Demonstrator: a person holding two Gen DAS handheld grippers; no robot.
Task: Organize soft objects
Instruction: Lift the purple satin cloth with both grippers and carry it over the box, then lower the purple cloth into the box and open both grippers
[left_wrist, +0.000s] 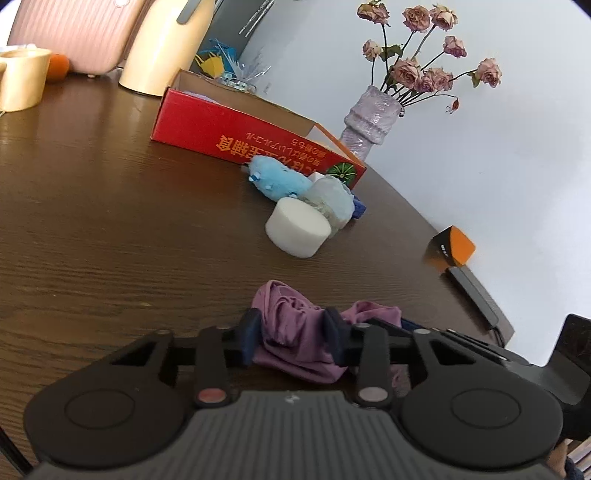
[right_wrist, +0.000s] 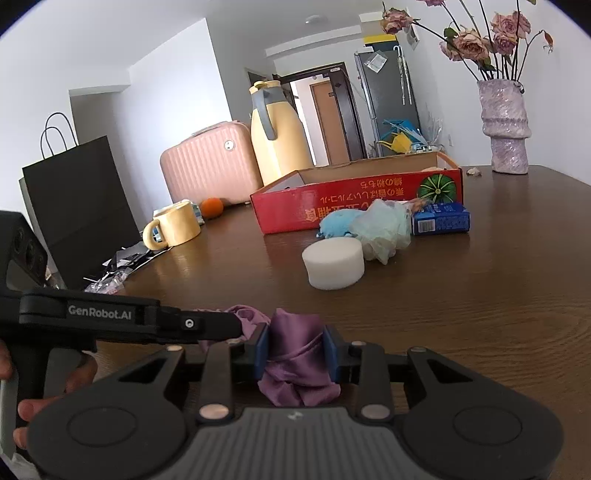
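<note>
While cloth-laden, bare table (right_wrist: 480, 295) rightward

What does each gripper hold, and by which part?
Both hold the purple cloth: left gripper at one bunched end, right gripper at the other.

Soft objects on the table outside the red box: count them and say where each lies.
4. The purple cloth lies nearest, between both tools. The white sponge sits mid-table. The blue plush and pale mesh puff lie against the red box. More may be hidden inside it.
</note>
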